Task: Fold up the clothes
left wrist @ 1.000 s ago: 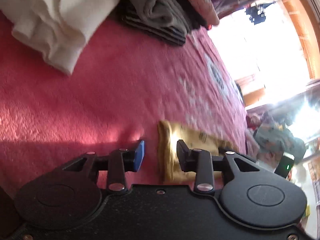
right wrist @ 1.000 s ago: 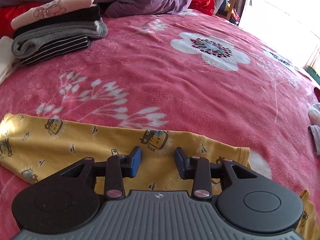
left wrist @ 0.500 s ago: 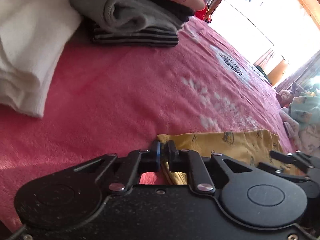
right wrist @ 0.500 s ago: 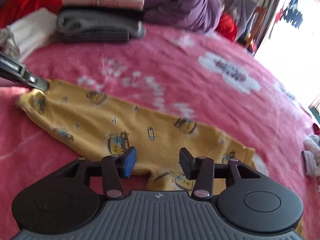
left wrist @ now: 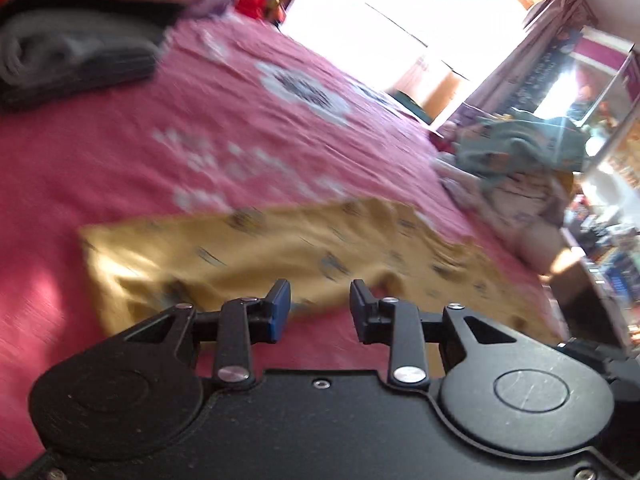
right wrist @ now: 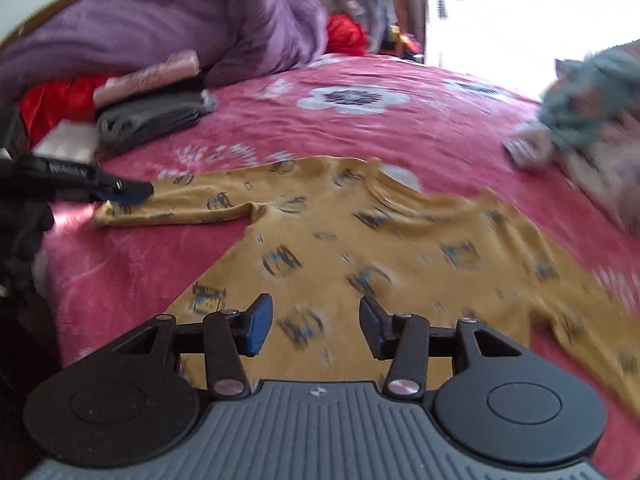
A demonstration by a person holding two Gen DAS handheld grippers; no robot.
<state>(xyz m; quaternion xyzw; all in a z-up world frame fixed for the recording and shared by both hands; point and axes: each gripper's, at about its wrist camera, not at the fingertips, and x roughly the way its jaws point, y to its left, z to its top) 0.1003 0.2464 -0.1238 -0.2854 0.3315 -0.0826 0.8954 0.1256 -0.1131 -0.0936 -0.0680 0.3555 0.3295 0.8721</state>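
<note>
Right wrist view: a mustard-yellow long-sleeved top with small dark printed motifs point(right wrist: 360, 240) is seen spread flat on a pink floral fleece bedspread point(right wrist: 400, 128).
Top's sleeve: one sleeve is stretched toward the left edge, where the left gripper's fingertips point(right wrist: 132, 192) are seen at the cuff; contact cannot be judged.
Right gripper point(right wrist: 316, 330): held over the near part of the top, jaws moderately apart, nothing pinched between them.
Left wrist view: the left gripper point(left wrist: 320, 308) is seen just above the near edge of the yellow fabric; its jaws are opening, with no cloth between the pads.
Folded stack: grey, black and pale pink folded garments point(right wrist: 152, 100) are piled at the far left of the bedspread.
Unfolded heap: a teal patterned garment point(right wrist: 592, 108) is seen on a heap at the right edge.
Behind: a purple blanket point(right wrist: 180, 24) is bunched.
</note>
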